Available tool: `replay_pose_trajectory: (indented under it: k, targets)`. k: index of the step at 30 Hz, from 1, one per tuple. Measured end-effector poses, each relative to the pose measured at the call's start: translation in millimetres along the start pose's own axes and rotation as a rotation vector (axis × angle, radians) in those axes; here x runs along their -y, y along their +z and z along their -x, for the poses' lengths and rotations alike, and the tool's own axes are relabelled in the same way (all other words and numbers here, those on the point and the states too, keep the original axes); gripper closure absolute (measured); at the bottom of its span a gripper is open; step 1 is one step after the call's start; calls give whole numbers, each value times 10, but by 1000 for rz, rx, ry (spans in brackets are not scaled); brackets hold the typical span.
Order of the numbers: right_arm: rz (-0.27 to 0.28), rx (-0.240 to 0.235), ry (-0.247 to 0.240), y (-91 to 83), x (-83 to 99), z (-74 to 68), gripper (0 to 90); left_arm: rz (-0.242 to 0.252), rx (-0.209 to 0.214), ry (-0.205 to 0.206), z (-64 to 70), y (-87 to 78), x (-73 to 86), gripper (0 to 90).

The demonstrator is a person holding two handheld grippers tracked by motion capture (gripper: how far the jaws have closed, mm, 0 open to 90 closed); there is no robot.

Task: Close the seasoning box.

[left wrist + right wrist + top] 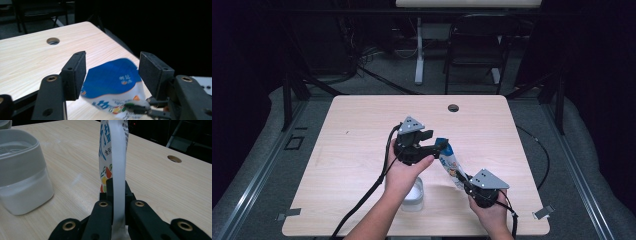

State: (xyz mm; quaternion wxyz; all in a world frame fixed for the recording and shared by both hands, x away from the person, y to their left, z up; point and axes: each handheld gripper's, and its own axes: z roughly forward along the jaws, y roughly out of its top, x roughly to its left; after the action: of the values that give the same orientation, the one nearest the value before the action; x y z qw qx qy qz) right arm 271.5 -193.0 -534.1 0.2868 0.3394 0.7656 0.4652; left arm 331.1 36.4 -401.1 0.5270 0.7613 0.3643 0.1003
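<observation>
Here, in the high view, the person's left forearm rises from the bottom edge toward the middle of the frame, the left hand wrapped under the left tool, which points to the right with its grey plate on top. In the left gripper view its two jaws stand spread wide, the blue top of a blue and white pouch lying between the pads without either pad touching it. Just below that hand, near the lower middle of the frame, a translucent container with white contents sits on the wooden surface, partly hidden by the forearm. The pouch slants from the centre of the frame down to the lower right, where the right tool is clamped on its lower end; the right gripper view shows both jaws pressed tight against the pouch's thin white edge, with the container at the left of that frame. The right hand holds its tool close to the surface's near edge, at the lower right. Bare wood spreads across the left half and the upper part of the surface, up to a round cable hole near the far edge.
</observation>
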Motion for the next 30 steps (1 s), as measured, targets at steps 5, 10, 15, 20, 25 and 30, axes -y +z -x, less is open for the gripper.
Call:
replay_pose_trajectory:
  k: [5,10,15,20,25,30]
  targets:
    - [2,-2,5,1,8,13,900,11,19,-10,22,73,-32,366]
    - [5,-12,5,0,2,3,900,9,27,-1,19,144,-73,335]
    - [8,-24,11,1,-1,11,900,-8,71,-17,-24,221,-88,337]
    - [22,-41,34,0,4,24,900,-53,97,-9,-58,243,-75,388]
    - [16,-43,47,2,16,44,900,-57,84,36,-42,219,-52,437]
    - [14,-56,67,21,30,56,900,-66,86,50,-15,211,-44,547]
